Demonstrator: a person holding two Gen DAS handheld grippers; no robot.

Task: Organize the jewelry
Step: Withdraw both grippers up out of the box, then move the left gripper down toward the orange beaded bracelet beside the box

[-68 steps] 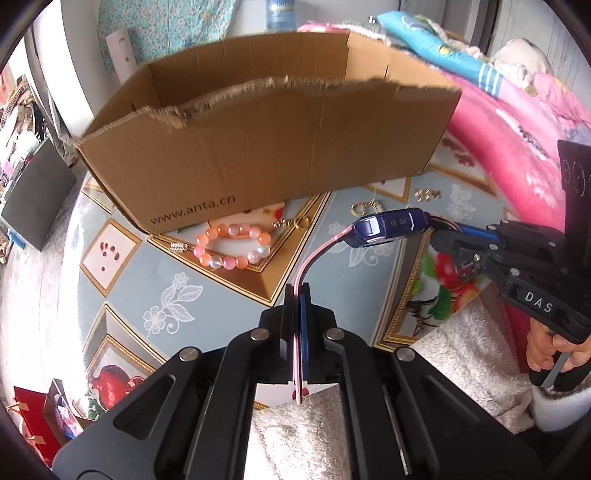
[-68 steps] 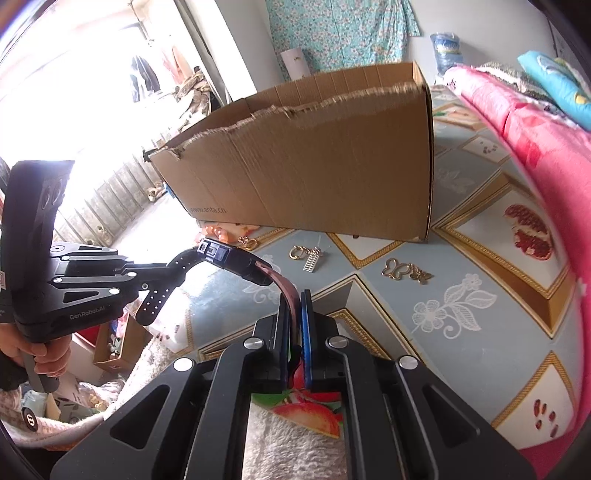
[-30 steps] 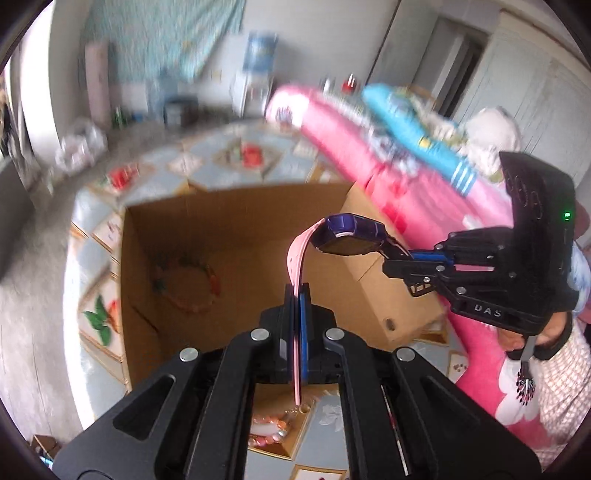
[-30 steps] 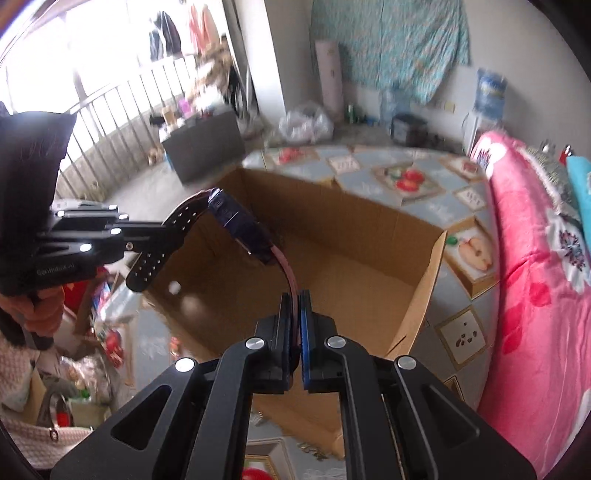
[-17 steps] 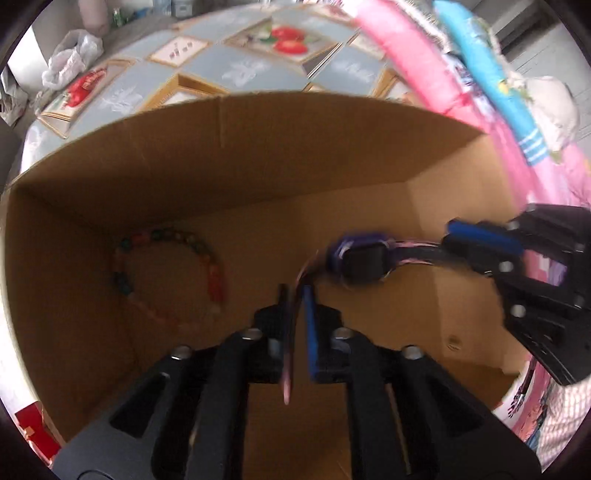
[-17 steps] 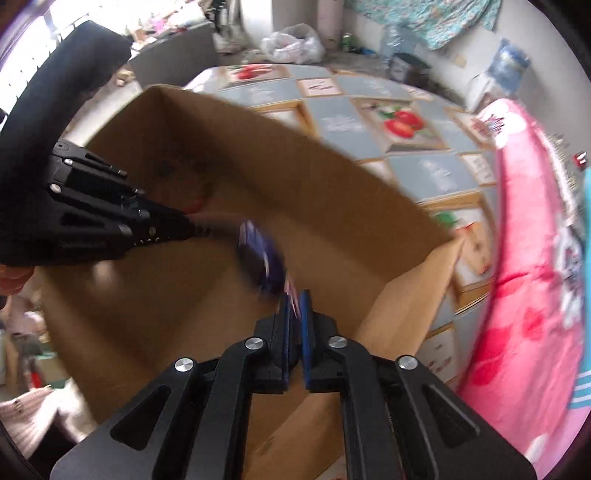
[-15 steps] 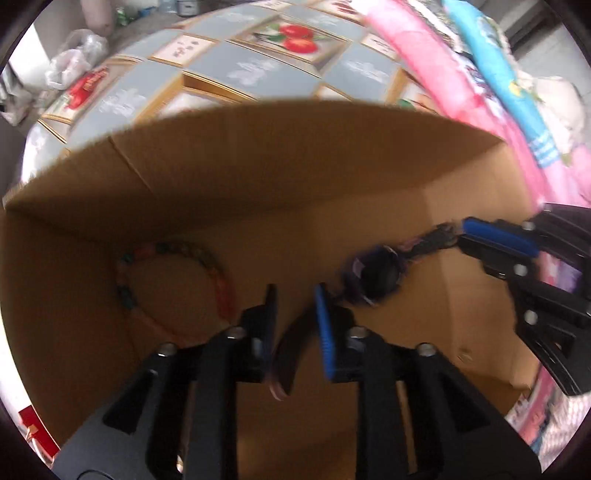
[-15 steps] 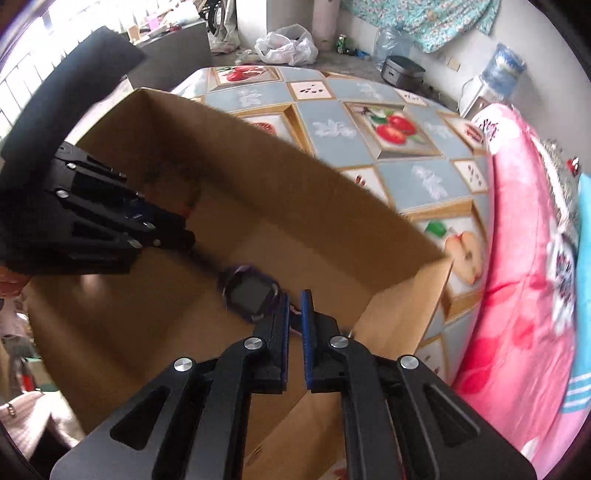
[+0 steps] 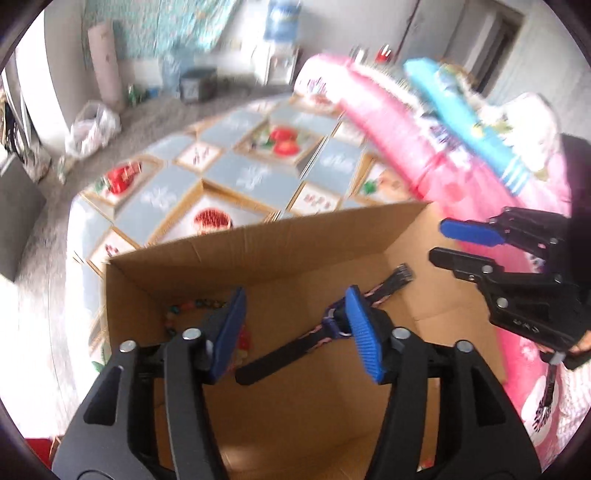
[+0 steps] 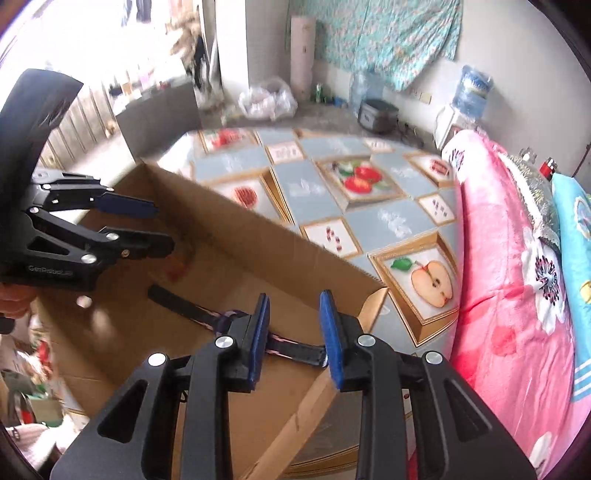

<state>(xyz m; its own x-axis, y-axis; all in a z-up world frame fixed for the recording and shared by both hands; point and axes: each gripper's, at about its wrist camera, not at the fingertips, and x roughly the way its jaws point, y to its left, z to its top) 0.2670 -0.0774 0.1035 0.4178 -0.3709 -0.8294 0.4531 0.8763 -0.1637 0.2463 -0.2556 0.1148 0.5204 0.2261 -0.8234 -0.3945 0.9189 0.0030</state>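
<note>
Left wrist view, left gripper point(image 9: 295, 332) jaws opening, right gripper point(image 10: 295, 332) jaws opening, neither gripped anything, dark strapped purple watch point(image 9: 332, 326) lay inside open brown cardboard box point(image 9: 258, 254), beside beaded bracelet point(image 9: 184, 308).

wall: floral curtain point(image 10: 391, 33) | floor: fruit-print mat point(image 10: 354, 177) (grey tiles) | right: pink bedding point(image 10: 509, 280)

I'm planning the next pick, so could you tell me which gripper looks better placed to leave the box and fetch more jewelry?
Probably the right gripper. Its opening jaws hang over the cardboard box's near corner. The left gripper, also opening and empty, hangs above the box floor where the watch lies.
</note>
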